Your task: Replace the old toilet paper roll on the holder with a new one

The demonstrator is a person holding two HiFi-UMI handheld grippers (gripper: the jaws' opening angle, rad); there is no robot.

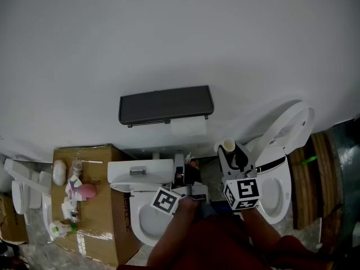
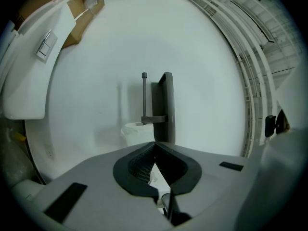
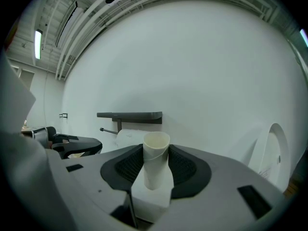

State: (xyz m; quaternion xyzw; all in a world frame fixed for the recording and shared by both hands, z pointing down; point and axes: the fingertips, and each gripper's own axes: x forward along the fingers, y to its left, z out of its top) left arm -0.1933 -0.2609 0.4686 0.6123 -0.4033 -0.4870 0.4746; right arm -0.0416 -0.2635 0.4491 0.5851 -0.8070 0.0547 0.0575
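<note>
A dark holder (image 1: 166, 104) with a flat shelf is fixed to the white wall, and a white paper roll (image 1: 188, 127) hangs on its bar at the right end. My right gripper (image 1: 230, 151) is below and right of it, shut on a pale empty cardboard tube (image 1: 228, 145). In the right gripper view the tube (image 3: 156, 165) stands upright between the pads, with the holder (image 3: 130, 115) and roll (image 3: 130, 137) behind. My left gripper (image 1: 180, 165) is below the roll. In its own view the left gripper (image 2: 154, 146) has its jaws together with nothing between them, pointing at the holder (image 2: 166, 105).
A toilet with its lid raised (image 1: 287, 134) stands at the right. A second toilet's tank (image 1: 140, 172) and bowl (image 1: 143, 221) are at the lower middle. A cardboard box (image 1: 98, 218) with small items on top sits at the left.
</note>
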